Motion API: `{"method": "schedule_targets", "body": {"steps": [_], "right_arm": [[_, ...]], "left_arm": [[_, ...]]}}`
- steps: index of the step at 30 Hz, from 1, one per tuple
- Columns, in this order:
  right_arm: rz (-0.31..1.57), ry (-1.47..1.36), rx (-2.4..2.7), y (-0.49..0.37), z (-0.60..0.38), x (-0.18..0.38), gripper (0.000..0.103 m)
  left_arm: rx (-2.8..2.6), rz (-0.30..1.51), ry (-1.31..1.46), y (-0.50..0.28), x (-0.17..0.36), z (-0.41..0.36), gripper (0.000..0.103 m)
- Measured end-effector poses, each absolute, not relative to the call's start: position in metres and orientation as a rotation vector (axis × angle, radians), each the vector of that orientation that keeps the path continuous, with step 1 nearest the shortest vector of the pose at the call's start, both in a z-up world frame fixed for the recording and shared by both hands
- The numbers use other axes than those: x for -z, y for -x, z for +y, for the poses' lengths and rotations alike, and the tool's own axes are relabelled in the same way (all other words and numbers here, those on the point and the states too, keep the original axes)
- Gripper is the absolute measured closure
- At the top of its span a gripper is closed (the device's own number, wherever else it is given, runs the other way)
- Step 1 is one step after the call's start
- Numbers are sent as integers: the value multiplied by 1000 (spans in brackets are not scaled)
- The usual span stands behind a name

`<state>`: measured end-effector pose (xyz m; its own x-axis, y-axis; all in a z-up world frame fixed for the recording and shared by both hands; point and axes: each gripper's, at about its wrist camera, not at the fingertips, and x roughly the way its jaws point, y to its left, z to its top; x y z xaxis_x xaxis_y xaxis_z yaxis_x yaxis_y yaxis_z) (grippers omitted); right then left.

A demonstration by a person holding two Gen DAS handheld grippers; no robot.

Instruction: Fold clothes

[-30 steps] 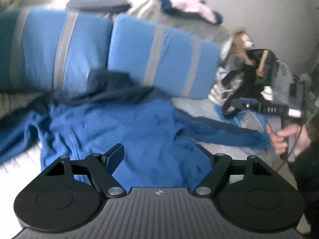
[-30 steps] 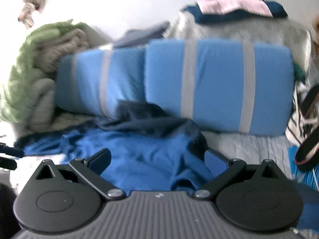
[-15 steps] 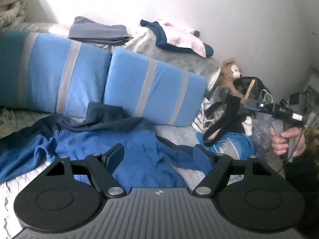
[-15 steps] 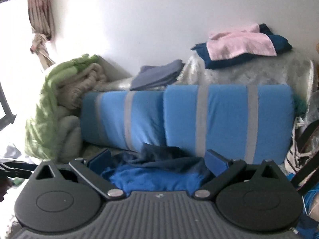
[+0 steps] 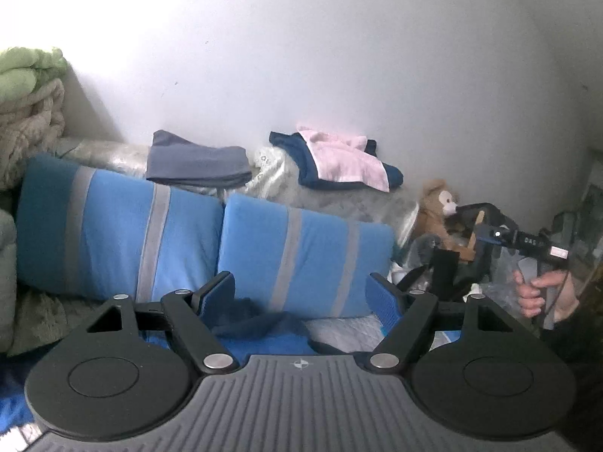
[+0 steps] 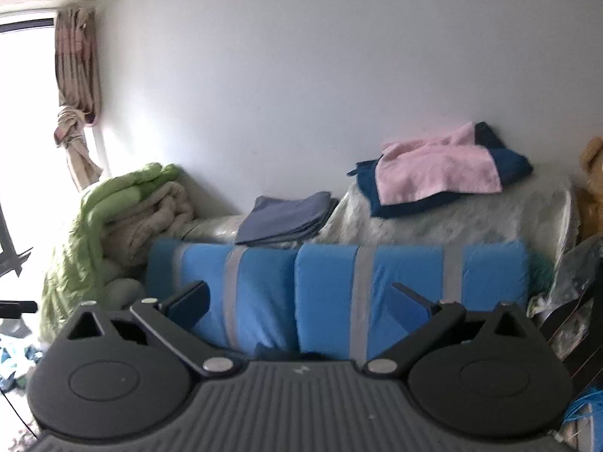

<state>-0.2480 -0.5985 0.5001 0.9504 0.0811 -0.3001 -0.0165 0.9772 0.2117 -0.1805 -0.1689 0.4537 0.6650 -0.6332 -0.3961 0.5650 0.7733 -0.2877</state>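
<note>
A white wall (image 6: 301,94) backs a bed heaped with bedding, and two blue pillows with grey stripes (image 5: 301,256) stand along it as the landmark. Left of the pillows, a green and beige quilt (image 6: 124,218) is bundled below a knotted curtain (image 6: 75,83). On the ledge behind the pillows rest a folded grey-blue garment (image 5: 198,164) and a pink towel on a navy cloth (image 6: 437,173); to the pillows' right sits a stuffed bear (image 5: 437,207).

Just in front of the pillows lies the blue garment (image 5: 260,333), only a rumpled strip of royal blue with a darker navy part showing above the tool's body; whether it is spread or folded cannot be told.

The left gripper (image 5: 301,293) is raised level with the pillows, its blue-padded fingers wide apart and holding nothing. The right gripper (image 6: 297,305) stands likewise, spread and empty, and the person's hand (image 5: 539,297) clasps its handle to the pillows' right.

Both tools clear of the cloth would fit either a pause between folds or a garment done with. Any further fold would call for dropping both claws to the fabric in front of the pillows and pinching an edge.
</note>
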Motion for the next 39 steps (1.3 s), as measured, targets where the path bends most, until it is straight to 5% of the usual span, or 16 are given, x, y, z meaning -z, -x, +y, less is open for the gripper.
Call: {"method": "schedule_targets", "body": {"steps": [13,16,19,31,39], "right_arm": [[506,-240,-37,129,-595,-397,0],[559,-241,-66,94,-587,-359,0],[602,-225,-102,56,-574,-320,0],[677,-109,-282,-95,-488,-197,0],[822,-311,-302,-207,-430,-146,0]], "left_arm": [[547,525,15,34,-351,-183,27],[553,523,-32,6,-320,-188,21],[554,526,-67,-19,-289,-193,0],[588,601,-172,-94,-178,-199,0],[668,633,-252,-116,-127,-199,0]]}}
